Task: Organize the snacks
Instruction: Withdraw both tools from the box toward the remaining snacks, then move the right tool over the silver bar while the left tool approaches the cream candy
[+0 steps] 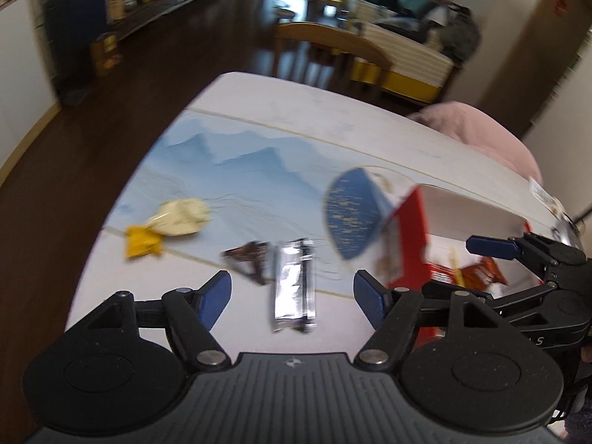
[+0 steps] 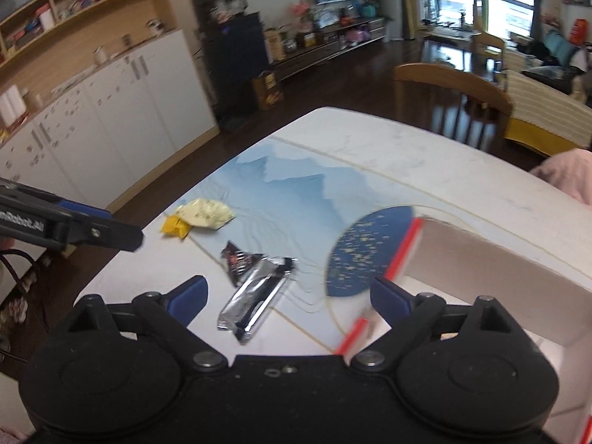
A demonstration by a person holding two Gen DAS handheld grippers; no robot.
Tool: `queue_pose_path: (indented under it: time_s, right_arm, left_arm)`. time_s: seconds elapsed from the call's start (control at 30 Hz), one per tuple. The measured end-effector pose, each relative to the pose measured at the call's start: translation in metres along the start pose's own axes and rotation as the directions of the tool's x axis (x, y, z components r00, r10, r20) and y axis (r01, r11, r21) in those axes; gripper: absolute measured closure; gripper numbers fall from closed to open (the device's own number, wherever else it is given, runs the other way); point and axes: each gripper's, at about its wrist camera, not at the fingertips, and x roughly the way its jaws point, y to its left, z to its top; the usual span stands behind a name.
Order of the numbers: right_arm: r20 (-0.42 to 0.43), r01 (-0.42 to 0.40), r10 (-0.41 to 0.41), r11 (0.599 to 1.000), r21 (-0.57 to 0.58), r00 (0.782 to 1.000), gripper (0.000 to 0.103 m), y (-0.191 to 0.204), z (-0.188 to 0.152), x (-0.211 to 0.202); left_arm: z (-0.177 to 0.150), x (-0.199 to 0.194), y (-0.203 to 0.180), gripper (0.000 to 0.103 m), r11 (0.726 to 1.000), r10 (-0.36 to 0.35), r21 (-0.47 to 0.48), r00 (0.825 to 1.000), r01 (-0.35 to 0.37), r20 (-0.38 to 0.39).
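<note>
The left gripper point(image 1: 292, 290) is spread wide and empty above the silver snack bar point(image 1: 294, 288) at lower centre. The right gripper point(image 2: 286, 298) is likewise wide apart, gripping nothing, over the table point(image 2: 425, 155). Right of the bar stands a red-edged box point(image 2: 481, 270), its contents blurred, probably snacks.

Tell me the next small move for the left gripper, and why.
Probably lower the open left gripper onto the silver snack bar, which lies loose on the table between its fingers; the red box stands open at right.
</note>
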Motion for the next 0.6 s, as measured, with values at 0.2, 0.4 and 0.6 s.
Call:
queue_pose_path:
  time_s: [0.2,0.4,0.6]
  right_arm:
    - [-0.051,-0.036,0.035,0.999,-0.014,0.998,0.008,0.019,0.0,0.025]
    - [-0.076,-0.019,0.018,1.0,-0.022,0.997,0.006,0.035,0.0,0.038]
    - [-0.102,0.045,-0.046,0.999,-0.01,0.994,0.006,0.045,0.003,0.058]
  left_arm:
    - [-0.011,-0.009,0.043,0.02,0.991,0.064,-0.119,0.997,-0.059,0.035]
    - [-0.014,-0.004,0.073,0.019,0.984,0.08,-0.16,0.997,-0.075,0.024]
    - [-0.001,0.016,0.102,0.018,0.989,0.062,-0.132,0.998,-0.062,0.002]
